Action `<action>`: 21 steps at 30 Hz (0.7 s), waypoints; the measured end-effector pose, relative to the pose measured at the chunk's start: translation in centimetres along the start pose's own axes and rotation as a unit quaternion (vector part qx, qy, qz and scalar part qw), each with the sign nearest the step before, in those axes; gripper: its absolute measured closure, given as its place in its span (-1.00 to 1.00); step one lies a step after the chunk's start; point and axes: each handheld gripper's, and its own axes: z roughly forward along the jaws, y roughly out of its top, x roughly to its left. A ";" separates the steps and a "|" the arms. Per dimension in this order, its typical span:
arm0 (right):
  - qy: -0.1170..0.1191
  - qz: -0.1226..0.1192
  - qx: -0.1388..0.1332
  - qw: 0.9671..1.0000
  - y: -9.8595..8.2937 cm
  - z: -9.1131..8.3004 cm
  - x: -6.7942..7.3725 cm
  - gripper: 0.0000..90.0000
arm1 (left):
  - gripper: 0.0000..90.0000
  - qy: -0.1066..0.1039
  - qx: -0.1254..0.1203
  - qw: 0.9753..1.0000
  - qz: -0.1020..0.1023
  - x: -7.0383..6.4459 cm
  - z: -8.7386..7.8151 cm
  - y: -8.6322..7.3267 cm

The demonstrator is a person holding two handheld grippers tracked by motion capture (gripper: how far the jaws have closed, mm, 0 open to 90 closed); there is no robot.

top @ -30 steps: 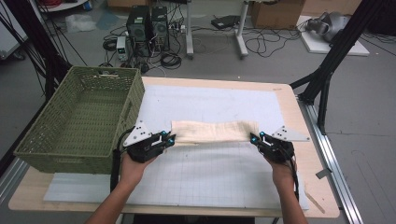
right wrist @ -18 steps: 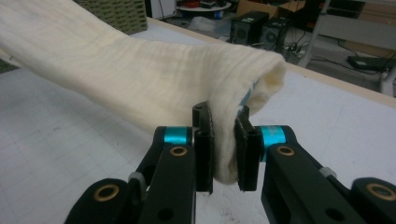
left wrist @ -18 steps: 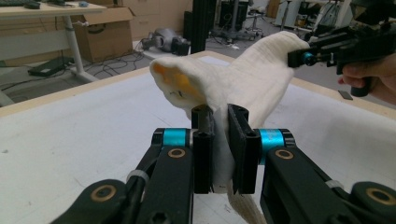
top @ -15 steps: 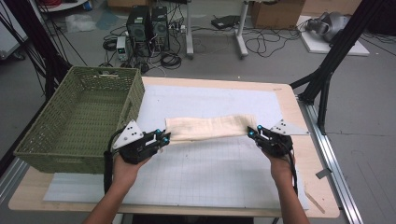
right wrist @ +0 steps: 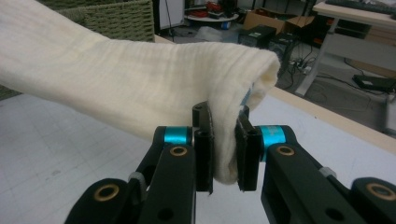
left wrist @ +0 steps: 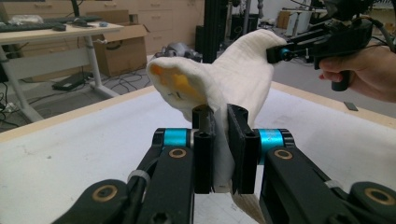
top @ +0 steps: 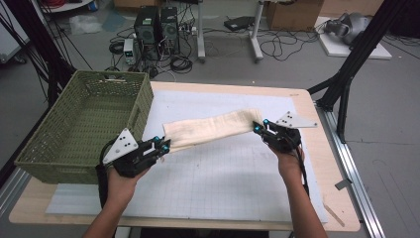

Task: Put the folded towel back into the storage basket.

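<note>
— Where was the cloth when you paused?

— You held it stretched in the air above the white mat, running from about eight o'clock to two o'clock across the middle of the surface. It sagged a little between your hands.

— And your grippers?

— Your left gripper was clamped on the cloth's near-left end, just beside the green basket at nine o'clock. Your right gripper was clamped on the opposite end, toward three o'clock. In each gripper view, folded fabric sat pinched between the jaws.
</note>
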 end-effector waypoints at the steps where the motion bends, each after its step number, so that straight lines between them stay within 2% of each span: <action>1: 0.000 0.000 0.001 1.000 0.3 0.2 0.0 0.79 | 0.81 0.001 -0.002 1.000 0.000 0.1 -0.2 0.1; 10: 0.005 -0.004 -0.004 1.000 2.6 2.2 0.0 0.79 | 0.81 0.010 -0.021 1.000 -0.002 0.4 -1.1 0.9; 16: 0.007 -0.019 -0.003 1.000 4.1 3.5 0.1 0.79 | 0.81 0.023 -0.025 0.999 -0.008 0.8 -1.8 1.2; 21: 0.011 -0.017 -0.005 1.000 5.2 4.5 0.3 0.79 | 0.81 0.031 -0.031 0.999 -0.006 1.1 -2.3 1.5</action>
